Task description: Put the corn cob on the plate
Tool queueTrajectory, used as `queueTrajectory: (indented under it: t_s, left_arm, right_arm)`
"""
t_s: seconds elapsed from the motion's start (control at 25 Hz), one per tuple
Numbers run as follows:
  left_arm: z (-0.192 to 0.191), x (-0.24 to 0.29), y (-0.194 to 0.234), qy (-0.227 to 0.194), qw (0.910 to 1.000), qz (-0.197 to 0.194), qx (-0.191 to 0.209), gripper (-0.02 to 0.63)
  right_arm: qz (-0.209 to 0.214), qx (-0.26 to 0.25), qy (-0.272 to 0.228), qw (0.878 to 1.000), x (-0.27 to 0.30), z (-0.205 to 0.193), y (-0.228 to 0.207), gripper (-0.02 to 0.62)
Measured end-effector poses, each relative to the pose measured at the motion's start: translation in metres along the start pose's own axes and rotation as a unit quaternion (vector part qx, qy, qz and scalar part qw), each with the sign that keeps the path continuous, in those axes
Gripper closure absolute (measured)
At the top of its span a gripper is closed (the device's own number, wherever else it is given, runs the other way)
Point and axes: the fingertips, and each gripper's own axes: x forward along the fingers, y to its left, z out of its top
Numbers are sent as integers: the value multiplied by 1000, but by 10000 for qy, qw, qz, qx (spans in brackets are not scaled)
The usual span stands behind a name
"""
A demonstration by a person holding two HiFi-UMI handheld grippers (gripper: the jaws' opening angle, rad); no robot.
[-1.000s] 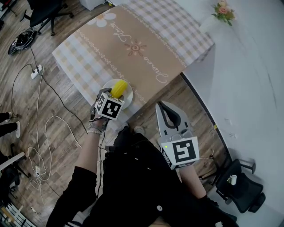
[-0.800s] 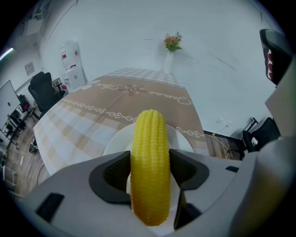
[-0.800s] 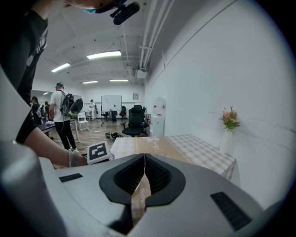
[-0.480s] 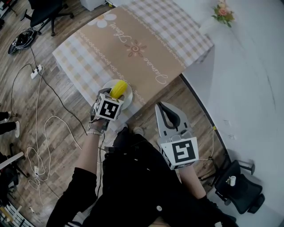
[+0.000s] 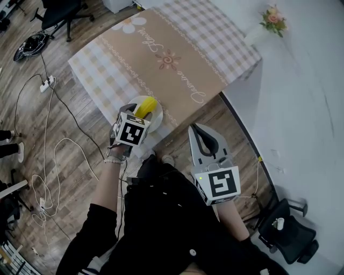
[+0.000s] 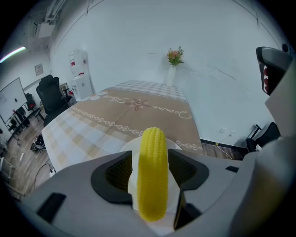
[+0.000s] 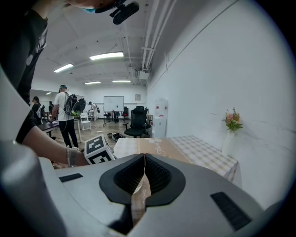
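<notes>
The yellow corn cob lies on a small white plate at the near edge of the table. My left gripper reaches over the plate's near side. In the left gripper view the corn cob lies lengthwise between the jaws of the left gripper. A strip of plate shows in the gap beside it, so the jaws stand open around it. My right gripper hangs off the table over the floor, shut and empty; its tips meet in the right gripper view.
The table wears a beige and checked cloth. A flower vase stands at its far right corner by the white wall. Cables trail over the wooden floor at left. Office chairs stand beyond, and people are in the room behind.
The left gripper has drawn back slightly toward me while the corn cob stays on the plate. The right gripper has not moved.
</notes>
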Motion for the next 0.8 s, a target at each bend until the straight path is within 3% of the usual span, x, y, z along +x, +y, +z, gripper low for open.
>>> queueTrajectory:
  t_s: [0.12,0.24,0.44,0.8]
  left_arm:
    - [1,-7,2,-101,9999,88,-37,362]
    - [2,-15,4,-220,9995,205,-105,418]
    - [3,-32,15,-521,9965,608,-220,569]
    - [12,-72,18,-966,9908,802,-512,592]
  right_arm:
    - [71,-43,-49,10000,0,2,3,554]
    - [140,-66,-81,9998,0,3,6,554]
    - [302,-140,-141,9993,2,7,13,554]
    - [525,-263,-265,9979,1,11,21,554]
